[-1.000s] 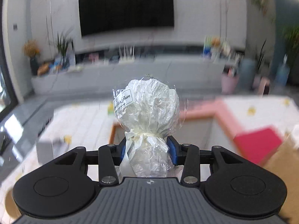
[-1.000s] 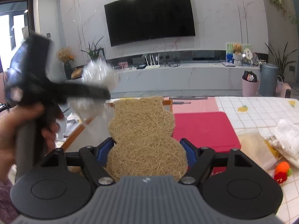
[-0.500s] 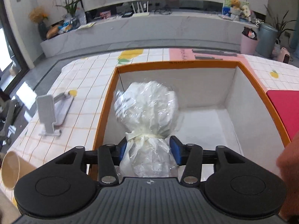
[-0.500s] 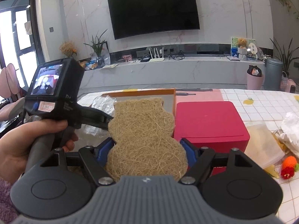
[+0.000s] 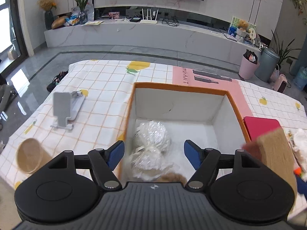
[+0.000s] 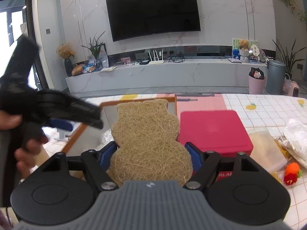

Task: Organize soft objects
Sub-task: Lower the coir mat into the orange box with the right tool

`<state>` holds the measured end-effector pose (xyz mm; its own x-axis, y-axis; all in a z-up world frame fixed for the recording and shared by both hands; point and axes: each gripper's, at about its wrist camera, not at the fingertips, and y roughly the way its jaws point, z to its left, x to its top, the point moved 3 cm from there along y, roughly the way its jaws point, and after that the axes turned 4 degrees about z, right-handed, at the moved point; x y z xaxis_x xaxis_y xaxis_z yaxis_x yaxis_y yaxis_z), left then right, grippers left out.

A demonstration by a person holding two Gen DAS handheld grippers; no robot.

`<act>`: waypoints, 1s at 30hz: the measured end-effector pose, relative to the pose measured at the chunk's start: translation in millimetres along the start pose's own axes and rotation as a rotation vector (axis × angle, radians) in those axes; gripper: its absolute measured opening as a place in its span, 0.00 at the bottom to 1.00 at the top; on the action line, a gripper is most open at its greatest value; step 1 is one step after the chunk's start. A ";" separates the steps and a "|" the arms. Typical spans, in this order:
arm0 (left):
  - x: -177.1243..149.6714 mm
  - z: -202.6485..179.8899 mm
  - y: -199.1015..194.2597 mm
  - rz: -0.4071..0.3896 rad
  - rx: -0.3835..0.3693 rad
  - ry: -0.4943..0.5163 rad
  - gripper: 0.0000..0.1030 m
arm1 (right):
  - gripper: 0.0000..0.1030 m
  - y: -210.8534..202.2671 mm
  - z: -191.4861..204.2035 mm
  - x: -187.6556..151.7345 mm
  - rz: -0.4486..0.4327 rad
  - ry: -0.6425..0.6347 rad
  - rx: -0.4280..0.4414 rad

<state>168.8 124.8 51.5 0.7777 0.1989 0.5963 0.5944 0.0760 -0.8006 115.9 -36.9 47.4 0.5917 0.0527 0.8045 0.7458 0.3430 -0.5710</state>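
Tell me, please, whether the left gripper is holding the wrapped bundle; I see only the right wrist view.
Observer: No. The left gripper has its jaws open, clear of the bundle.
Operator: Where is the bundle, then?
Observer: It lies on the floor of the box, towards its left wall.
Operator: Is anything else in the box?
Observer: A brown fuzzy item shows at the near edge, partly hidden by the gripper body.

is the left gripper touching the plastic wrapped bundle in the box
Apart. The left wrist view shows the left gripper open, white box floor visible between each pad and the bundle.
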 end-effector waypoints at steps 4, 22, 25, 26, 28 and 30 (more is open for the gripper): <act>-8.8 26.6 -18.6 0.024 0.038 -0.029 0.83 | 0.74 7.1 3.7 22.2 0.023 0.036 0.020; -31.8 111.6 -15.9 -0.036 -0.031 -0.240 0.84 | 0.74 157.0 51.2 22.9 0.295 0.008 -0.127; -32.6 110.2 -17.4 -0.049 -0.021 -0.220 0.84 | 0.74 172.3 46.1 17.1 0.370 0.072 -0.105; -32.4 109.2 -18.0 -0.052 -0.019 -0.211 0.84 | 0.74 174.8 45.5 16.6 0.376 0.085 -0.102; -31.4 108.2 -18.3 -0.056 -0.019 -0.203 0.84 | 0.74 179.9 46.4 14.4 0.394 0.069 -0.133; -31.2 107.3 -18.1 -0.051 -0.025 -0.209 0.84 | 0.74 186.1 46.1 14.9 0.424 0.075 -0.142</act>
<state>111.8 222.0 41.1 0.6886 0.3940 0.6088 0.6390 0.0673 -0.7663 249.4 70.9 -39.4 0.8706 0.0914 0.4834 0.4640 0.1737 -0.8686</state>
